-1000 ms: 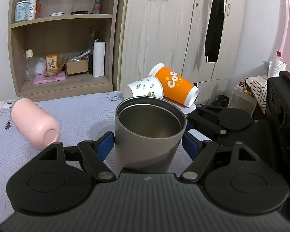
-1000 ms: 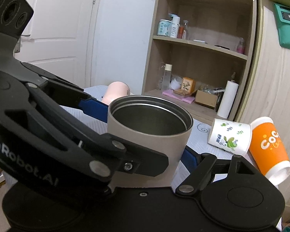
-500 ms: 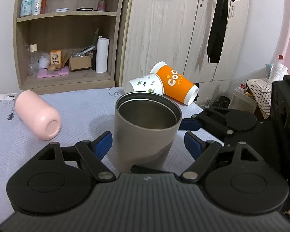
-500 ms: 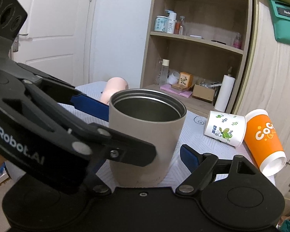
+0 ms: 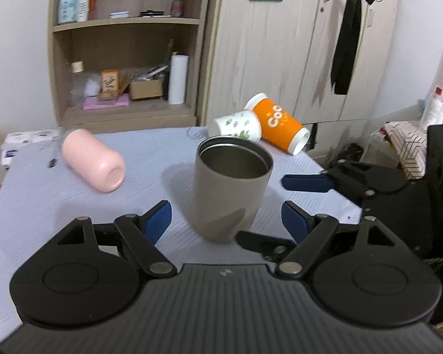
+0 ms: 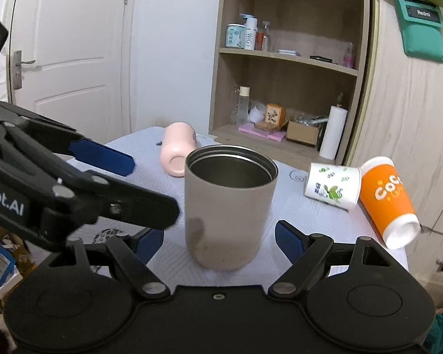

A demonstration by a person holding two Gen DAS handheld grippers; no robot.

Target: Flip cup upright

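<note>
A grey steel-lined cup (image 5: 230, 188) stands upright on the pale blue table (image 5: 150, 162), mouth up; it also shows in the right wrist view (image 6: 229, 206). My left gripper (image 5: 226, 219) is open, its blue pads apart on either side of the cup's base and clear of it. My right gripper (image 6: 218, 239) is open too, just in front of the cup, not touching. A pink cup (image 5: 93, 163), a white leaf-print cup (image 5: 239, 124) and an orange cup (image 5: 277, 126) lie on their sides.
The right gripper shows at the right of the left wrist view (image 5: 363, 180); the left gripper crosses the left of the right wrist view (image 6: 59, 185). A wooden shelf (image 5: 127, 67) and a wardrobe (image 5: 295, 44) stand behind the table. The table's right edge is near the orange cup.
Both grippers have opened and let go of the grey cup, then drawn back from it. The cup stays upright on the table.
</note>
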